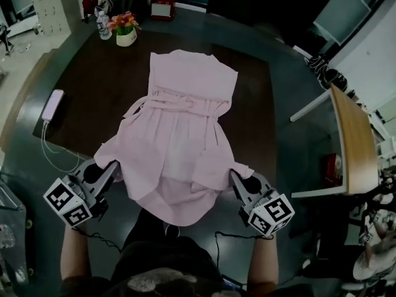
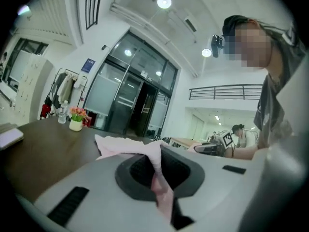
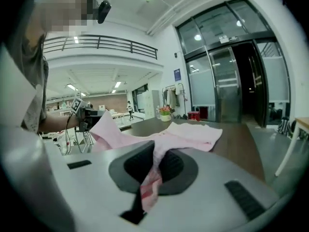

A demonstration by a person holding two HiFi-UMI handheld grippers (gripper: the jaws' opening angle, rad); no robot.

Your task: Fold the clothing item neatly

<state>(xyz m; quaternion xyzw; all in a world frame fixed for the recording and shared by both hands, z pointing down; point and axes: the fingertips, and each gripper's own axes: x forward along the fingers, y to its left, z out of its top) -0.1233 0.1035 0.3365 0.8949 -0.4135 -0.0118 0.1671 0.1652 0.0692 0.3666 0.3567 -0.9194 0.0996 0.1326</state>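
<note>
**Dress clamped at both hem corners**

1. Writing. We see a blue sign (image 2: pixel 88 64) on the wall beside the glass doors; its print is too small to read. Each gripper's cube carries black-and-white square markers with no letters.

2. Grip. The left gripper (image 1: pixel 116 167) has its jaws closed narrow on pink cloth at the left hem corner. The right gripper (image 1: pixel 234 176) is likewise clamped on the right hem corner.

3. Task item. The pink dress (image 1: pixel 179 122) lies spread on the dark table (image 1: pixel 86 91), top end far from us, its hem reaching past the near edge between the two grippers.

4. Surroundings. A flower pot (image 1: pixel 125 33) and a bottle (image 1: pixel 103 25) stand at the far left, apart from the dress. A red box (image 1: pixel 163 3) stands beyond the far edge. A white phone (image 1: pixel 52 106) with a cable (image 1: pixel 54 155) lies at the left edge, well apart. A wooden table (image 1: pixel 352 141) stands to the right.
</note>
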